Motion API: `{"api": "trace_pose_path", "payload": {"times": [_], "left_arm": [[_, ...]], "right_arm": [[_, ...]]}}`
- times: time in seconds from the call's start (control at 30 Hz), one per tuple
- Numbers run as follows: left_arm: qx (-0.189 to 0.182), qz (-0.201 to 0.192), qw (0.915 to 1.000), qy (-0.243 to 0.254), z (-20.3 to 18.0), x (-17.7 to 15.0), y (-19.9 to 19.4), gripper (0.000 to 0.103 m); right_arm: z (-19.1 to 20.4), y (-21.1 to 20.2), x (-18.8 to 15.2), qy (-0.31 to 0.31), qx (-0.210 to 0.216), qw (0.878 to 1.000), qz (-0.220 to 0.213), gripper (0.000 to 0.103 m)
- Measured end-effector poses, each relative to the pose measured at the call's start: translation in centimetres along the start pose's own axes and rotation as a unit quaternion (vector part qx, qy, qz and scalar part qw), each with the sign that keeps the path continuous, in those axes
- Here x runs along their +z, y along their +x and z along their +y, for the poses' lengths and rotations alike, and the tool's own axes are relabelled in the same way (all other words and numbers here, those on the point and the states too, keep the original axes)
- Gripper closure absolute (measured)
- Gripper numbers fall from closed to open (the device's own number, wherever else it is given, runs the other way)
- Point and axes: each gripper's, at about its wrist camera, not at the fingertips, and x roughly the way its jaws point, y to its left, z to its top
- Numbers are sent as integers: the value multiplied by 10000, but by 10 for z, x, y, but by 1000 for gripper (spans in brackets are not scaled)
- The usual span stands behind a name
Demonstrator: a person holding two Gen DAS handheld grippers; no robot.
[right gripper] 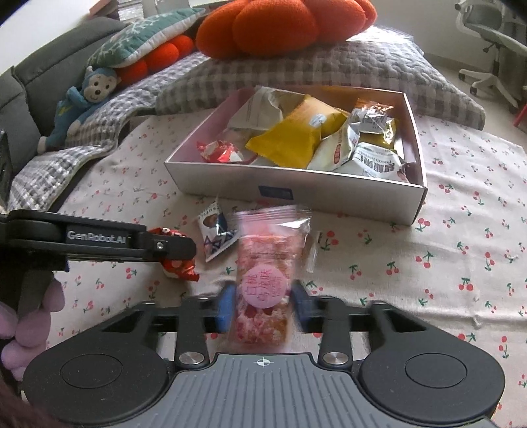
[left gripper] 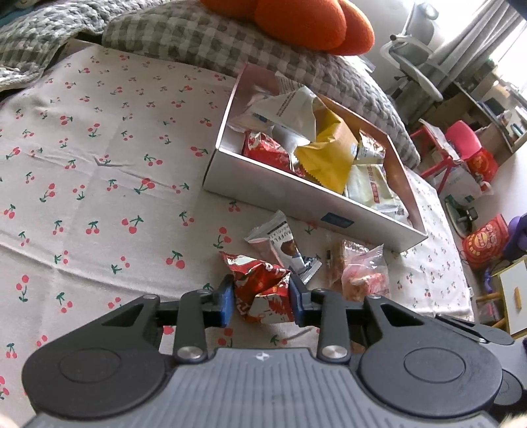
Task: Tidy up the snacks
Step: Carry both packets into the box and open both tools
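A silver box (left gripper: pixel 270 194) (right gripper: pixel 329 194) holding several snack packs stands on the cherry-print cloth. My left gripper (left gripper: pixel 262 298) is shut on a red crinkled snack pack (left gripper: pixel 263 289), which also shows in the right wrist view (right gripper: pixel 178 263) under the left gripper's arm (right gripper: pixel 98 243). My right gripper (right gripper: pixel 263 304) is shut on a clear pink-label snack pack (right gripper: pixel 266 276), blurred, in front of the box; it shows in the left wrist view (left gripper: pixel 362 276). A white and blue wafer pack (left gripper: pixel 286 243) (right gripper: pixel 217 233) lies on the cloth between them.
Grey checked quilt (left gripper: pixel 197 36) (right gripper: pixel 329 66) and orange cushion (left gripper: pixel 313 23) (right gripper: pixel 280 29) lie behind the box. A blue monkey toy (right gripper: pixel 79 108) sits at the far left. An office chair (left gripper: pixel 415 62) and red bags (left gripper: pixel 484 240) are beyond the bed's right edge.
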Motion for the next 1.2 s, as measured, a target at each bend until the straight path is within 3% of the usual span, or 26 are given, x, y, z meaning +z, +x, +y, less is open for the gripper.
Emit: {"api": "trace_pose_path", "payload": {"times": [0.33,0.67,0.83,1.0,1.2], "left_arm": [[-139,-243,9996,-90,1,10,-20,73],[-106,-694,9975,-59,-9,32,-35,73],[-156,-827,9964,-127,-14,47,-30,73],[97,-1001,9947,-231,-20,59,-18,73],[113,-1270,9917,-188,-27,68,-3,73]], "right_arm": [[-5,-17,11,347,365,9986,-133,72],[-14,-31,41,680,362,9956,-539,72],[-20,-31,60,987,367,9912,-802,72],[-26,-25,75,1193,353,9866,-1060,72],[-33,-10,88,1329,396,9812,-1340,72]]}}
